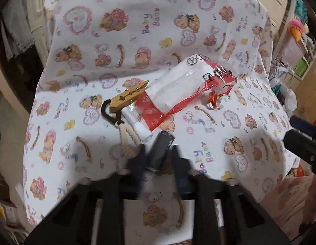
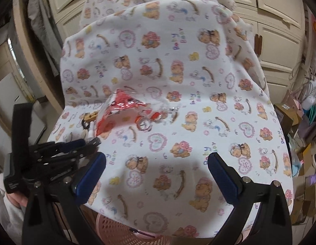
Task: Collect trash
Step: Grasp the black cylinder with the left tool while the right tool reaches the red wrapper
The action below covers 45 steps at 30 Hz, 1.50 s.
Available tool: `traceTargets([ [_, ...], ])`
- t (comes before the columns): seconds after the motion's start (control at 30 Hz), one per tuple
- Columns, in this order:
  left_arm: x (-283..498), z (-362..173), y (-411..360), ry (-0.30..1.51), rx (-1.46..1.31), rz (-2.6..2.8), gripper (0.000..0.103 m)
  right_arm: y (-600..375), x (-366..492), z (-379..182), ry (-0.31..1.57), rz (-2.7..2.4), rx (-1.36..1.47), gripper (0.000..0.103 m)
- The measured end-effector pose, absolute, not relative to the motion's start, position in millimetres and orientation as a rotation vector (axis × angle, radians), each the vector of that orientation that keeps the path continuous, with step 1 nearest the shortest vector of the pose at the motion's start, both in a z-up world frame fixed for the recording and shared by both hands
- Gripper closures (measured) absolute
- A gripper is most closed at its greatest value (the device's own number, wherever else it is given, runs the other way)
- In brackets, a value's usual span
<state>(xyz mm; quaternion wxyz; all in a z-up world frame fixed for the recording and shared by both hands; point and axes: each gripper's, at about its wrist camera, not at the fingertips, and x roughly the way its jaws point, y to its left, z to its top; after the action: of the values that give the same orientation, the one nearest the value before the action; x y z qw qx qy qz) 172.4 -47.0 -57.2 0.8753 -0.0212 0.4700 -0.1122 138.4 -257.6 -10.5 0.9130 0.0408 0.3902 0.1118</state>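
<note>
On a bear-print cloth [image 1: 109,61] lie a red and white plastic wrapper [image 1: 188,87], a small crumpled red wrapper [image 1: 214,100], a wooden clothespin [image 1: 127,96], a white tube [image 1: 137,124] and a cream toothed clip [image 1: 128,138]. My left gripper [image 1: 159,153] is shut on a small dark grey cylinder [image 1: 163,143] at the near end of that pile. In the right wrist view the left gripper [image 2: 92,143] sits at the left beside the red wrapper [image 2: 121,106]. My right gripper [image 2: 157,175] hangs open over bare cloth [image 2: 198,40], nothing between its fingers.
A pink perforated basket [image 2: 121,230] shows below the cloth's near edge. Cream cupboard doors [image 2: 280,20] stand behind. Boxes and clutter [image 2: 300,132] crowd the right side. A person's hand and pale sleeve [image 2: 7,200] hold the left gripper.
</note>
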Motion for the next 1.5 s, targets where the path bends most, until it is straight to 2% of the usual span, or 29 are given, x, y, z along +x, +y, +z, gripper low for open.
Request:
traceTargets([
  [0.07,168,-52,-40,0.981,-0.099,-0.257,0.097,-259,140,-12,0.812,0.222,0.096,0.003],
  [0.3,134,-41,-17,0.995,-0.145,-0.179,0.098,-249,141,-10,0.801,0.237,0.079,0.004],
  [0.47,128,-45,1,1.002,-0.166,-0.111,0.098,-235,147,-14,0.825,0.267,0.060,0.018],
  [0.63,134,-56,10,1.042,-0.220,-0.119,0.097,-218,159,-20,0.838,0.274,0.022,0.040],
  [0.8,137,-59,10,1.046,-0.221,-0.134,0.097,-207,188,-26,0.817,0.246,-0.022,0.052],
  [0.9,137,-61,4,1.068,-0.205,-0.169,0.085,-209,210,-39,0.854,0.256,0.056,0.063],
  [1.0,133,-56,-6,1.072,-0.166,-0.222,0.081,-209,215,-47,0.857,0.250,0.089,0.065],
  [1.07,130,-52,-12,1.057,-0.128,-0.231,0.068,-210,217,-51,0.863,0.236,0.100,0.067],
  [1.13,128,-50,-15,1.046,-0.103,-0.214,0.061,-208,219,-53,0.858,0.222,0.086,0.074],
  [1.27,129,-52,-16,1.048,-0.056,-0.182,0.054,-197,223,-58,0.860,0.240,0.064,0.080],
  [1.33,131,-55,-13,1.066,-0.068,-0.179,0.052,-191,222,-61,0.877,0.241,0.030,0.092],
  [1.4,133,-58,-10,1.084,-0.085,-0.175,0.051,-184,219,-61,0.868,0.253,0.006,0.099],
  [1.5,134,-59,-5,1.085,-0.092,-0.160,0.051,-183,213,-57,0.854,0.275,0.012,0.099],
])
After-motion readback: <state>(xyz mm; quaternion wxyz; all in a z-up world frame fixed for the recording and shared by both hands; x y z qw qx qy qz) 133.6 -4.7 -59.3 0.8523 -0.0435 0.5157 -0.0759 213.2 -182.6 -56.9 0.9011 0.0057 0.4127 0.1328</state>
